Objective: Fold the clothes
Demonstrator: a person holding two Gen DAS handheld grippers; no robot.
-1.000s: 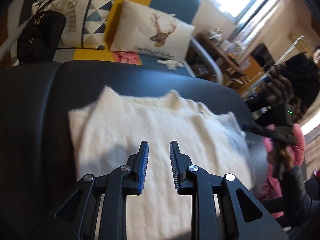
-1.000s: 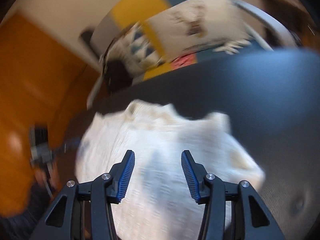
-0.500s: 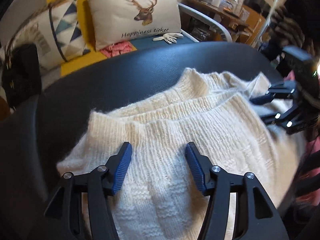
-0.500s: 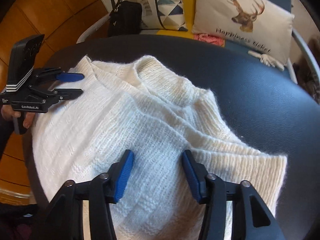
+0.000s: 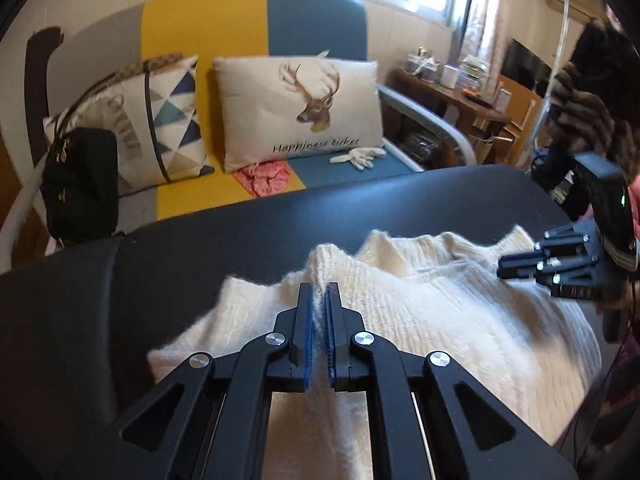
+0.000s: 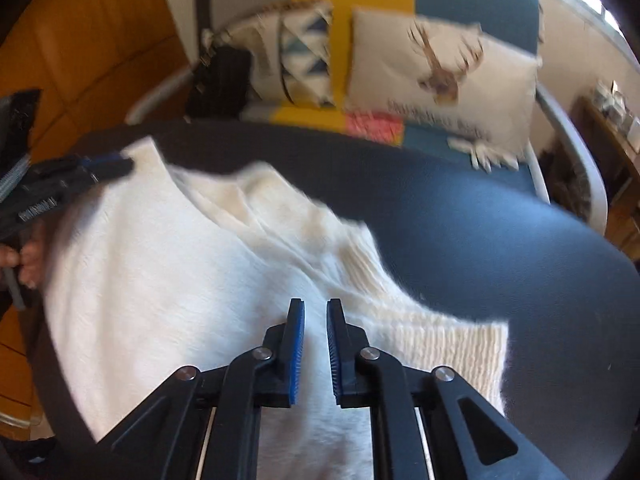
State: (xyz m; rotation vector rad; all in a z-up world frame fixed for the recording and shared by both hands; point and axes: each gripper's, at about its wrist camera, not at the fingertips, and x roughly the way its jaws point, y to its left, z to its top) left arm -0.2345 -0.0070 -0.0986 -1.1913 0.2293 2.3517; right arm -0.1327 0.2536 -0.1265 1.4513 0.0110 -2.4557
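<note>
Left gripper (image 5: 318, 292): jaws together, pinching a raised ridge of the cream knitted sweater (image 5: 440, 304), where half a second earlier they stood apart over flat knit. Right gripper (image 6: 315, 307): jaws closing from their earlier wide gap, a narrow slit left, white knit between the blue pads; contact cannot be told through the blur. The sweater lies on the round black table (image 5: 240, 240), its collar toward 12 o'clock. Beyond, at 12 o'clock, a cream deer-print cushion (image 5: 300, 108) leans on the yellow-and-blue sofa (image 5: 224, 20); a black handbag (image 5: 80, 180) sits at 10 o'clock.
</note>
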